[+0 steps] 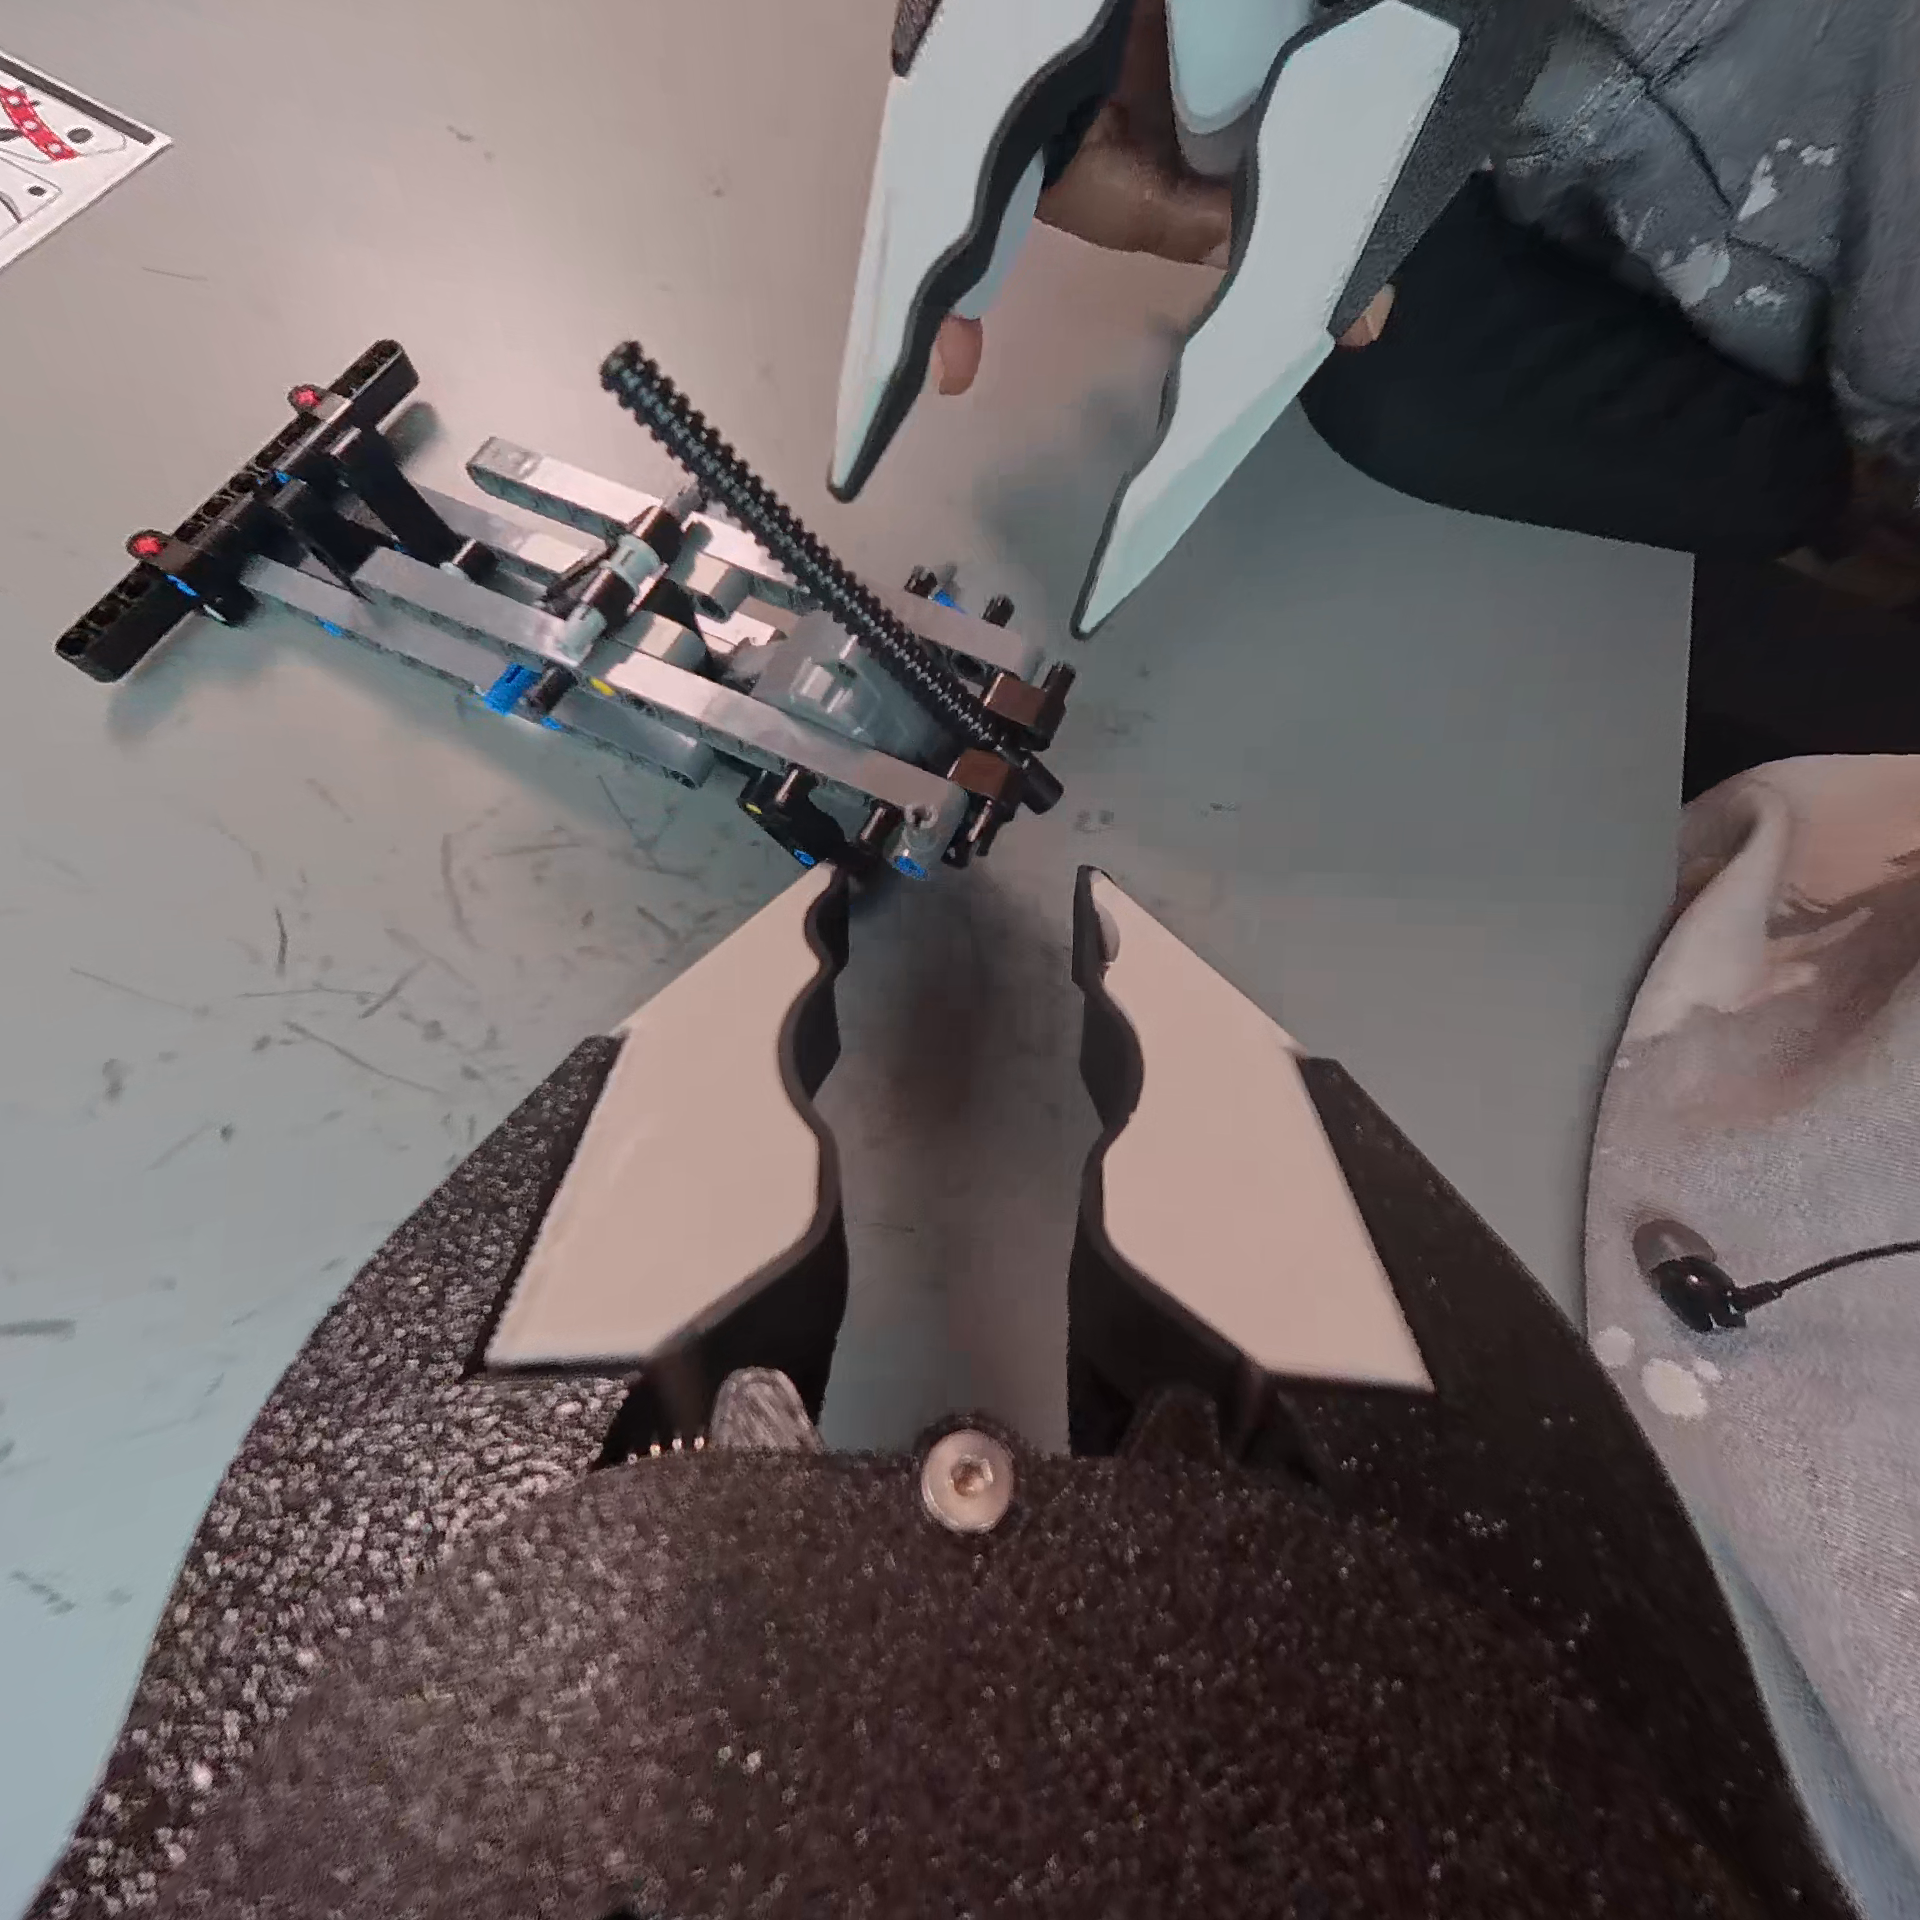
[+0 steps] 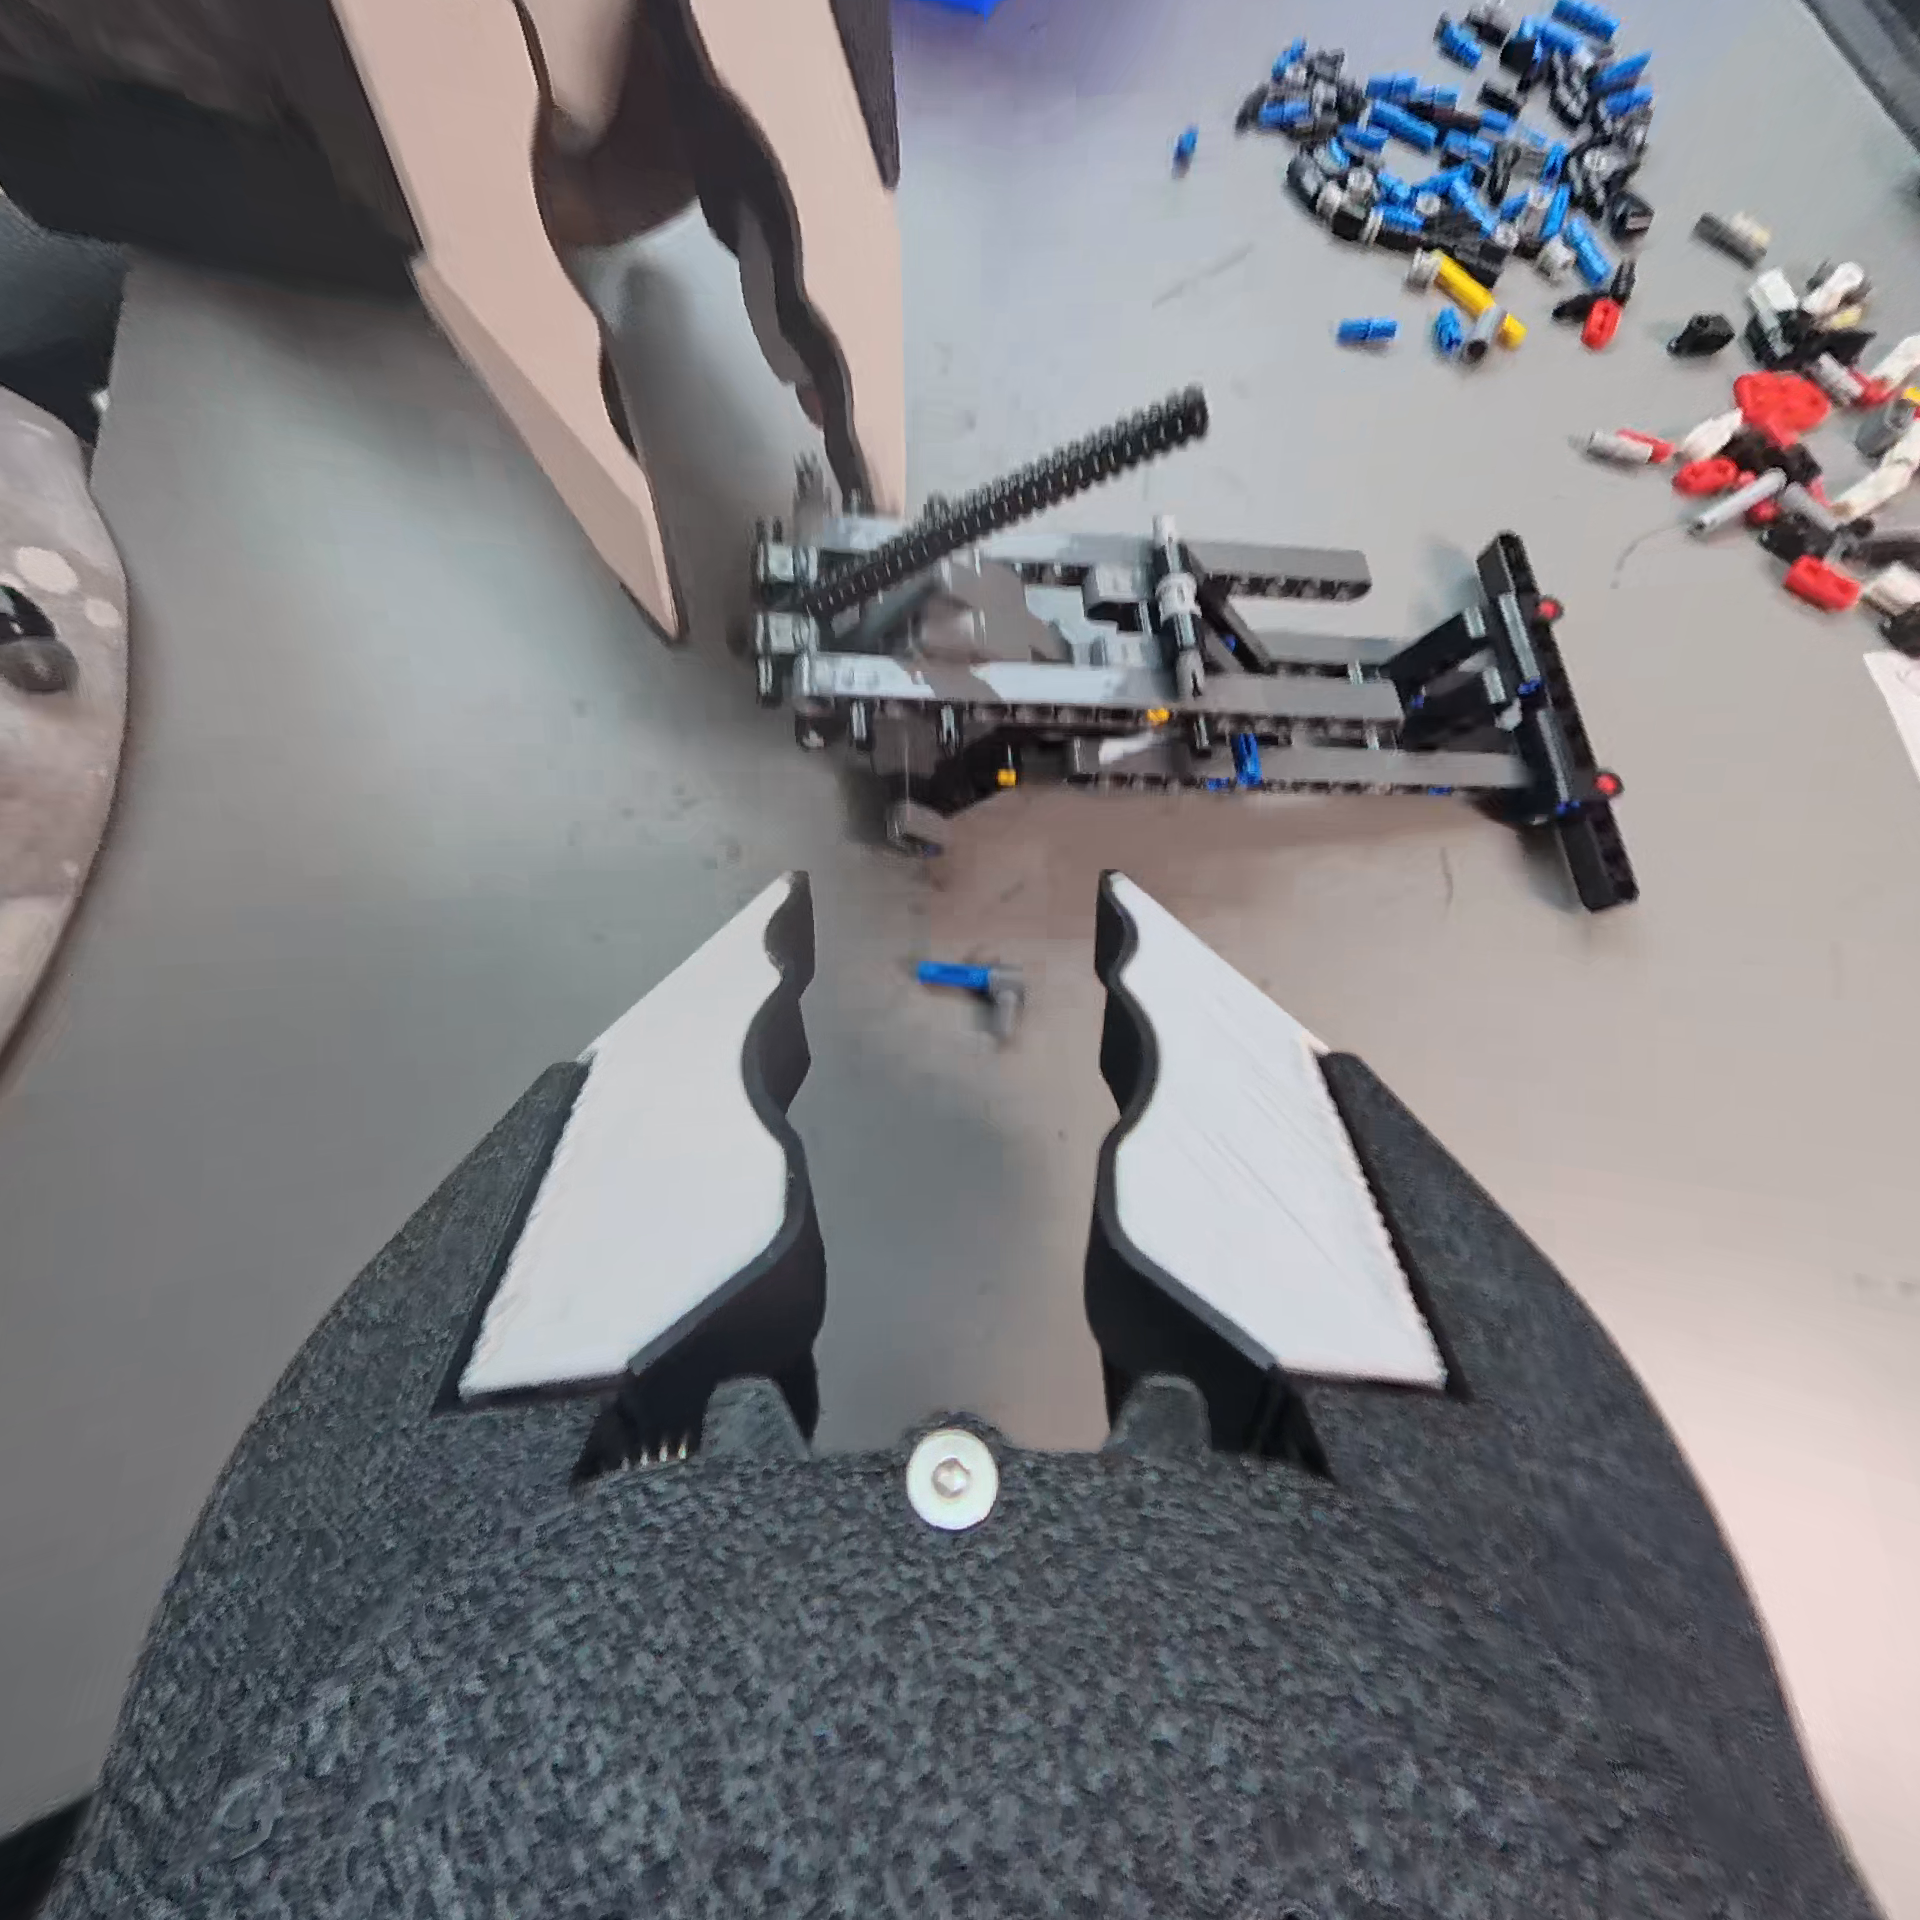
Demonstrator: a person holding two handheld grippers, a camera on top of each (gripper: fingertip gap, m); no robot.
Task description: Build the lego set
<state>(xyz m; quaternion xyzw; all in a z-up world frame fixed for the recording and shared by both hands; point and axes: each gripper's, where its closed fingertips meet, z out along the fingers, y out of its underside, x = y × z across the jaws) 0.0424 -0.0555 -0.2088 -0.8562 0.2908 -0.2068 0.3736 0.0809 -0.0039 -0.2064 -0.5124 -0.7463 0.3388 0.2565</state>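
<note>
On the grey table [image 2: 1351, 1091] lies the half-built lego frame [image 2: 1174, 665], a black toothed bar [image 1: 800, 551] slanting up from it. The left gripper [image 1: 961, 883] and right gripper [image 2: 951, 883] flank its near end, both spread wide, holding nothing. A small blue pin [image 2: 951, 974] lies between the right gripper's tips; loose pieces [image 2: 1475, 177] sit well beyond.

Matt scuffed grey table [image 1: 312, 987], glossy plastic lego frame [image 1: 582, 613], rough-textured black gripper body w/ metal screw [image 1: 968, 1476]

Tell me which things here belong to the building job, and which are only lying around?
Belong to the job:
- grey and black lego frame
- long black toothed bar on it
- small blue pin piece
- loose parts pile
- printed sheet

Only lying about:
- black earbud with wire on the person's clothing
</note>
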